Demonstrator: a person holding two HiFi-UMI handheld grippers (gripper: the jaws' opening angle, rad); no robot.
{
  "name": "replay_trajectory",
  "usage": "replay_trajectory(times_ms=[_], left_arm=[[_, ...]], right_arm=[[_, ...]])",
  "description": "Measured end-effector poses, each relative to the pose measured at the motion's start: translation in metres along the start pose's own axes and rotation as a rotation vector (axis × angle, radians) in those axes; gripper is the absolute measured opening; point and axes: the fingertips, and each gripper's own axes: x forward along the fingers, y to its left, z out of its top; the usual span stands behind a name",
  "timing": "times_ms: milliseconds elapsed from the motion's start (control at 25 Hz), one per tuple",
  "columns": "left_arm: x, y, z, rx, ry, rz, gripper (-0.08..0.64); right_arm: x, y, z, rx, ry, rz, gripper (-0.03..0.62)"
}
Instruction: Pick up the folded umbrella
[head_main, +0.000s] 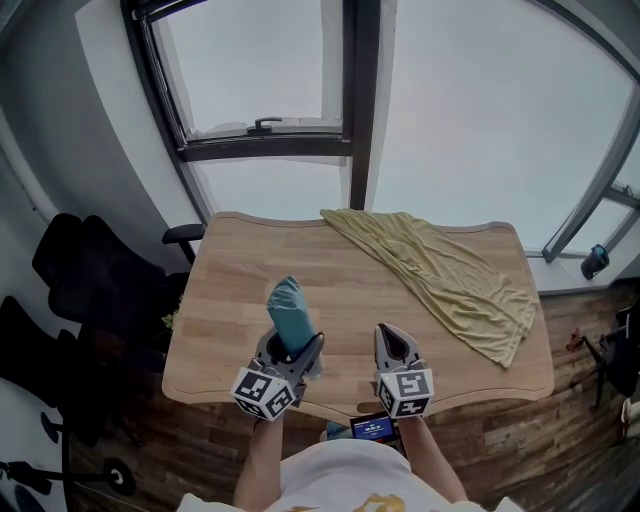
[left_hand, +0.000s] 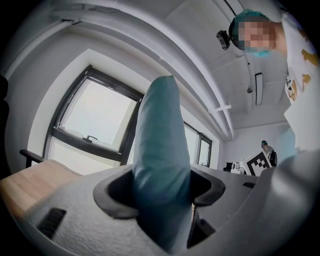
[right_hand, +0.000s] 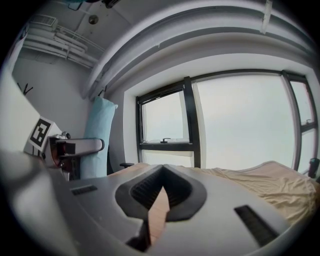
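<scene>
The folded umbrella (head_main: 291, 314) is a teal, sleeve-covered roll, lifted off the wooden table (head_main: 240, 300) and standing upright near its front edge. My left gripper (head_main: 292, 352) is shut on its lower part; in the left gripper view the umbrella (left_hand: 160, 165) rises straight up between the jaws. My right gripper (head_main: 392, 345) hovers just right of it, shut, with nothing between its jaws (right_hand: 162, 200). From the right gripper view the umbrella (right_hand: 99, 140) stands at the left, held by the left gripper (right_hand: 80, 146).
A yellow-green cloth (head_main: 450, 275) lies crumpled across the table's right half. Black office chairs (head_main: 95, 270) stand left of the table. Large windows (head_main: 270, 70) lie behind it. A person's head and shirt (left_hand: 295, 75) show in the left gripper view.
</scene>
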Motion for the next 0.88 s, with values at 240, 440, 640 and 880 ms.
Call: replay_trajectory(times_ms=[240, 440, 640, 880], left_arm=[[-0.003, 0.0, 0.003, -0.002, -0.012, 0.004, 0.291], [-0.004, 0.001, 0.002, -0.008, -0.009, 0.008, 0.293], [-0.001, 0.0, -0.002, -0.009, 0.0, -0.002, 0.291], [-0.001, 0.006, -0.007, -0.02, 0.012, 0.001, 0.291]], right_arm=[[-0.003, 0.003, -0.002, -0.005, 0.004, 0.004, 0.009], [-0.005, 0.001, -0.004, -0.014, 0.014, -0.005, 0.009], [-0.003, -0.002, -0.007, -0.027, 0.024, -0.012, 0.009], [0.003, 0.0, -0.008, -0.03, 0.031, -0.008, 0.009]])
